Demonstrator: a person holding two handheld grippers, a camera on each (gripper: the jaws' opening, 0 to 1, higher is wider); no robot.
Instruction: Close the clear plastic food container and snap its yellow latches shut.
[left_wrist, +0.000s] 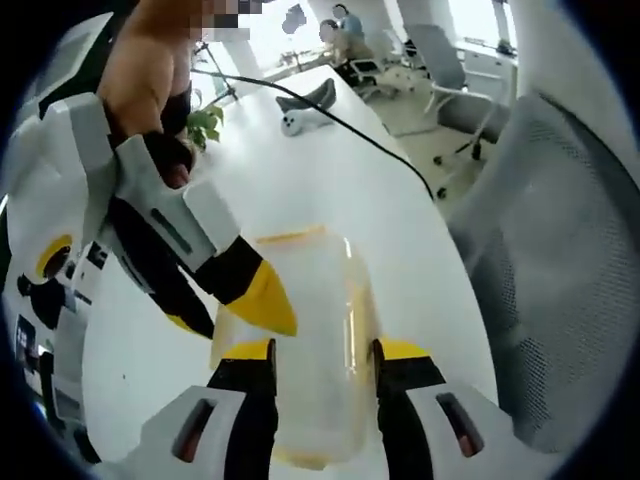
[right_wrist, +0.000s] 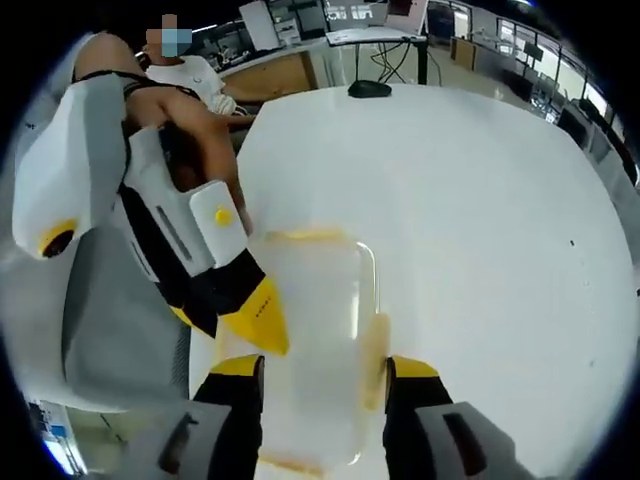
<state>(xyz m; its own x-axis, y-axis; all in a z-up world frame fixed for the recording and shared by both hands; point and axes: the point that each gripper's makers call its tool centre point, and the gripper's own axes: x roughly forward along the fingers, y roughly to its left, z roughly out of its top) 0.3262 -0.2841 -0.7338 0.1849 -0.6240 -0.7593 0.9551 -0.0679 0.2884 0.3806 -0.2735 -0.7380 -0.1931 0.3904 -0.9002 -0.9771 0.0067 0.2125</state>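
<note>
Two grippers meet over one clear plastic food container (left_wrist: 305, 350) on the white table (left_wrist: 330, 170). The left gripper (left_wrist: 322, 352) has its jaws apart, straddling the container's width, probably to steady it, while the right gripper (left_wrist: 235, 300) reaches in with yellow tips close together at the container's edge, seemingly to press the lid down. The left gripper view takes in a mesh office chair (left_wrist: 560, 260); the right gripper view catches a yellow latch (right_wrist: 378, 352) along the container's side.
</note>
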